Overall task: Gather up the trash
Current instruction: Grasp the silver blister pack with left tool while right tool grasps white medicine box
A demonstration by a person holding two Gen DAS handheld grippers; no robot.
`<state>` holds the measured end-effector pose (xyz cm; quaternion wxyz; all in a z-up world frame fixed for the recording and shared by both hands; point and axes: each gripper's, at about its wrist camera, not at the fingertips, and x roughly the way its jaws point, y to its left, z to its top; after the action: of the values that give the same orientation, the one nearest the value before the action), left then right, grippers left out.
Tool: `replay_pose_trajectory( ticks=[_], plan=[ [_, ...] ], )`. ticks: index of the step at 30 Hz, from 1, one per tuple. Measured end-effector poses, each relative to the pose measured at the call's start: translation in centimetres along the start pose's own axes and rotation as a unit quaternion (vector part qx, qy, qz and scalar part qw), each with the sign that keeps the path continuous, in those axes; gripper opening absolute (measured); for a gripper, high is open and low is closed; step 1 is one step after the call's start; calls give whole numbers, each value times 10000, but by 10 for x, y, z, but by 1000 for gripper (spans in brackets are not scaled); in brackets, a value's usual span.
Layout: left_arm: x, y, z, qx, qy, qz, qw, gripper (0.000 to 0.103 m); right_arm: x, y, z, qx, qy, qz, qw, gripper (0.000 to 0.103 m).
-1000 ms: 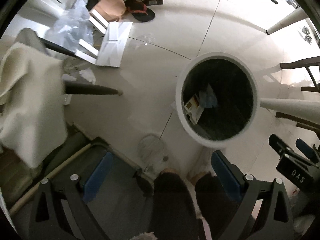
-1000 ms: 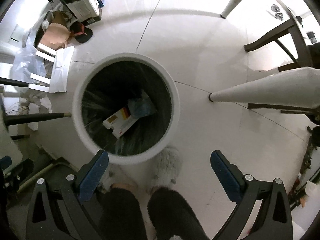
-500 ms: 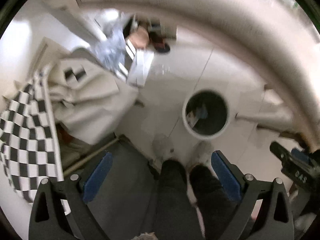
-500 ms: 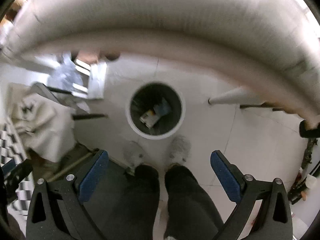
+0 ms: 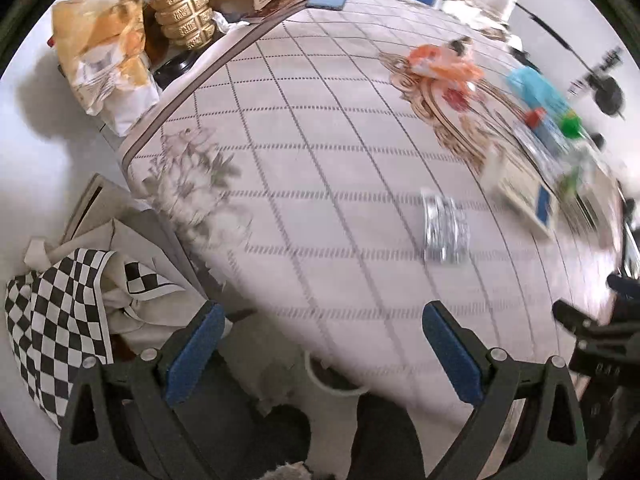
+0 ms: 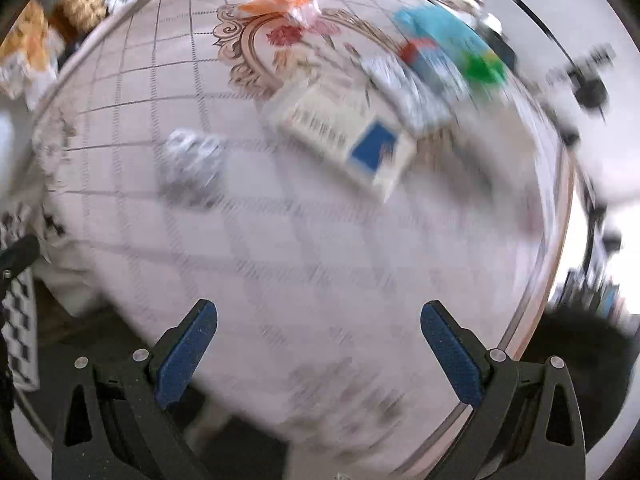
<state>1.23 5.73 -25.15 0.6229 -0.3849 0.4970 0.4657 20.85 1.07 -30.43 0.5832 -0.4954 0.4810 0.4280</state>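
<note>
Both hand-held grippers are spread wide and carry nothing. The left hand-held gripper (image 5: 320,354) hangs over the near edge of the surface (image 5: 320,184), which has a cloth with a grid pattern. Ahead of it, slightly toward its right finger, a silver blister pack (image 5: 445,229) lies flat on the cloth. Further ahead and to the right lies a white box with a blue patch (image 5: 526,196), and beyond it an orange wrapper (image 5: 444,62). Just below this gripper, the white rim of a trash bin (image 5: 332,384) shows under the edge of the surface.

The right hand-held gripper (image 6: 318,354) view is blurred. The blister pack is ahead to its left, and the white box is ahead, near the centre.
</note>
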Motion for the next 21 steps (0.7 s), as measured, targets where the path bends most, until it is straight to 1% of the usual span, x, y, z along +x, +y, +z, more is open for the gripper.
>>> replay_pose_trajectory(
  ticks=[1,3,6,9,12,14,15,16,17,19,21],
  plan=[
    [9,-5,8,-104,65,65,9999,101,14,-3,23,-357,64,-87,9993,103],
    [22,-11,18,-371,244,225,9988,101,35,-8,57,-823,196,-228,9962,103],
    [43,-18,27,-887,555,285,9941,101,57,-8,90,-1412,255,-236,9894,103],
    [61,-23,29,-1168,776,431,9892,101,76,-4,113,-1927,410,-17,9804,103],
    [72,-24,29,-1414,924,519,9843,101,89,-3,128,-2100,596,335,9753,103],
    [76,-23,28,-1583,990,500,9811,101,93,-5,134,-2070,589,500,9753,102],
    [78,-24,29,-1610,998,495,9807,101,94,-7,135,-1977,583,643,9764,98],
    [79,-26,31,-1615,983,489,9807,101,94,-9,136,-1841,600,781,9780,92],
    [80,-28,33,-1600,970,497,9811,101,95,-14,137,-1591,632,911,9810,91],
    [82,-36,38,-1514,945,481,9828,101,98,-30,135,-853,678,983,9892,91],
    [87,-46,45,-1368,923,402,9855,101,102,-51,133,-109,792,1065,9911,91]
  ],
)
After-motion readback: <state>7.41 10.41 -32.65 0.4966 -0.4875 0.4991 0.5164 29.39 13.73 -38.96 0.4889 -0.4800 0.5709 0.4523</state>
